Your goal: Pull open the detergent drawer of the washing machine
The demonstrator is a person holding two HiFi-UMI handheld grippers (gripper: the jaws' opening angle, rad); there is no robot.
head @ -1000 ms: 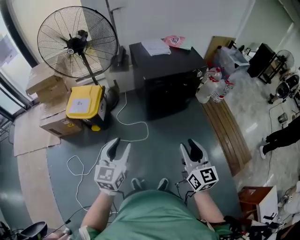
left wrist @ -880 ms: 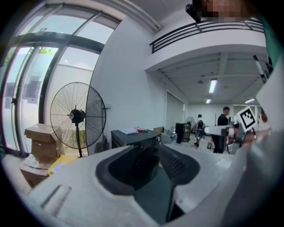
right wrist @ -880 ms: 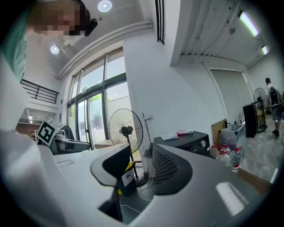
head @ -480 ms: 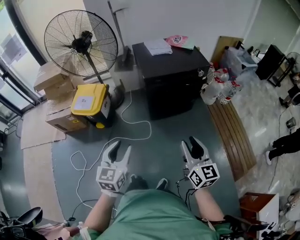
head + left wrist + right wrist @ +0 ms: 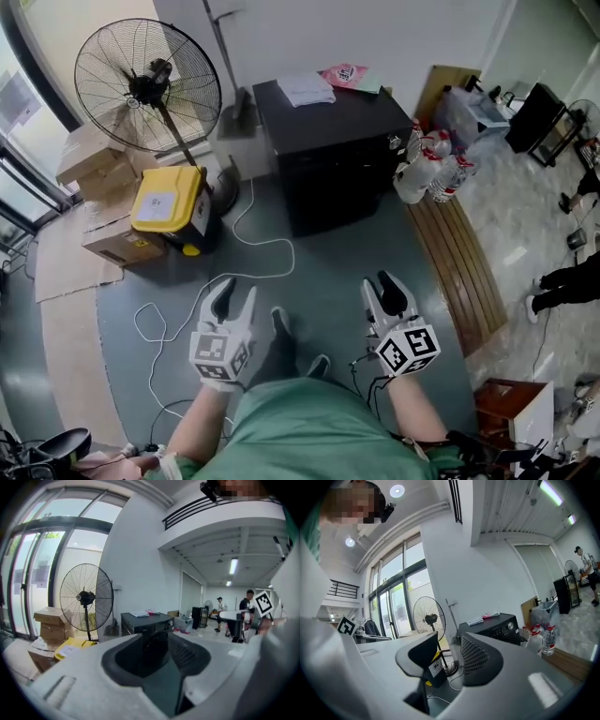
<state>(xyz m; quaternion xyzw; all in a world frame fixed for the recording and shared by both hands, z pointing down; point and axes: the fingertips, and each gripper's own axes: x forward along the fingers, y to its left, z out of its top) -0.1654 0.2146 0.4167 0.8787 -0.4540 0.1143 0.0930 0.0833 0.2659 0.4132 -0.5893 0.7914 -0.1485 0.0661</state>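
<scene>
Calling this the approach step, nothing more. The washing machine (image 5: 333, 150) is the black box against the far wall, well apart from both grippers, with open floor (image 5: 323, 262) and a loose white cable (image 5: 265, 246) lying between it and me.

The left hand-held gripper (image 5: 238, 289) is spread wide with nothing between its jaws, though they've just been closing a touch. The right hand-held gripper (image 5: 378, 285) sits only partly open and is empty too. Both point roughly toward the machine.

Next move, as I read it: close the gap without snagging that cable, bring one gripper up to the top strip of the machine's front, get the jaws around the lip of the detergent drawer, and pull straight back.

Annoying part is that I can't actually pick out the drawer yet. From the head view the front of the machine is dark and seen at a steep angle, so it's basically a black slab. The right gripper view shows the control panel (image 5: 506, 626) with a knob (image 5: 509, 625), but it's too small to tell the drawer from the rest. In the left gripper view the jaws block most of the machine's front.
</scene>
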